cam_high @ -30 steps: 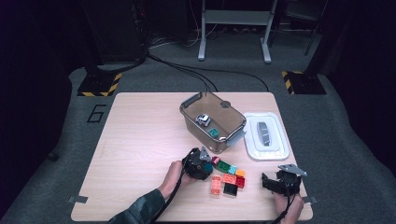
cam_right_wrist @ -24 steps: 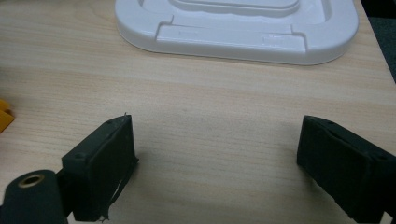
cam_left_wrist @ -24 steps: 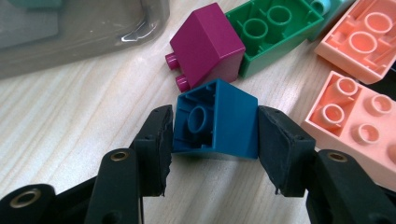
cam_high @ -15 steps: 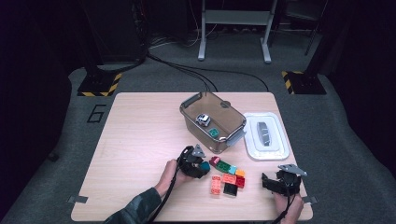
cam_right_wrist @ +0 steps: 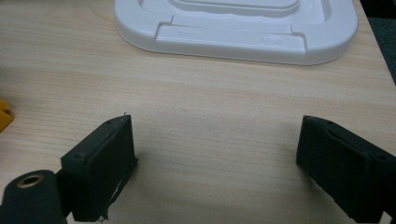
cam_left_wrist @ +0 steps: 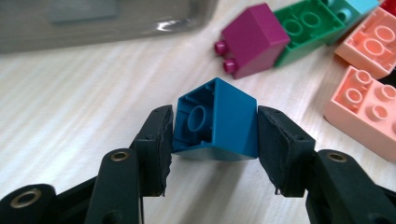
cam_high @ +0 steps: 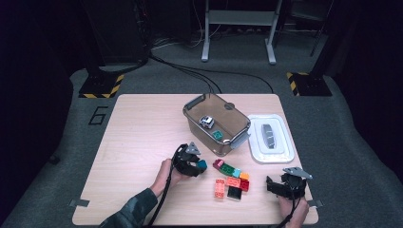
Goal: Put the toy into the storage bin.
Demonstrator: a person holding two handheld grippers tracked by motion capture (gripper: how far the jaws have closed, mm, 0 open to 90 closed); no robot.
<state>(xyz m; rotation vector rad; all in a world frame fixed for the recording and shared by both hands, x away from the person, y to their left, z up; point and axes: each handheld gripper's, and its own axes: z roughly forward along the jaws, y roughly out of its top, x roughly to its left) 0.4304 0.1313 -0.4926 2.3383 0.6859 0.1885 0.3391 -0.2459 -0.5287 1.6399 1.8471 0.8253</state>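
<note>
My left gripper (cam_high: 196, 164) is shut on a teal-blue brick (cam_left_wrist: 219, 121), held tilted with its hollow underside facing the camera, just above the table. The same teal-blue brick (cam_high: 202, 165) sits left of a pile of bricks: magenta (cam_high: 218, 164), green (cam_high: 227, 168), salmon (cam_high: 220, 187), black (cam_high: 234, 192) and others. In the left gripper view the magenta brick (cam_left_wrist: 254, 39) and green brick (cam_left_wrist: 306, 28) lie beyond the jaws. My right gripper (cam_high: 280, 185) rests near the table's front right corner, and the right gripper (cam_right_wrist: 217, 140) is open over bare wood.
A clear plastic bin (cam_high: 237, 121) stands at the middle back, holding a small toy car (cam_high: 206, 121) and a green brick (cam_high: 217, 135). Its white lid (cam_high: 268, 137) lies to the right, and the lid (cam_right_wrist: 233, 28) is just ahead of my right gripper. The table's left half is bare wood.
My left gripper has drawn back a little to the left, away from the pile, with the teal-blue brick in it. The right gripper has stayed put.
</note>
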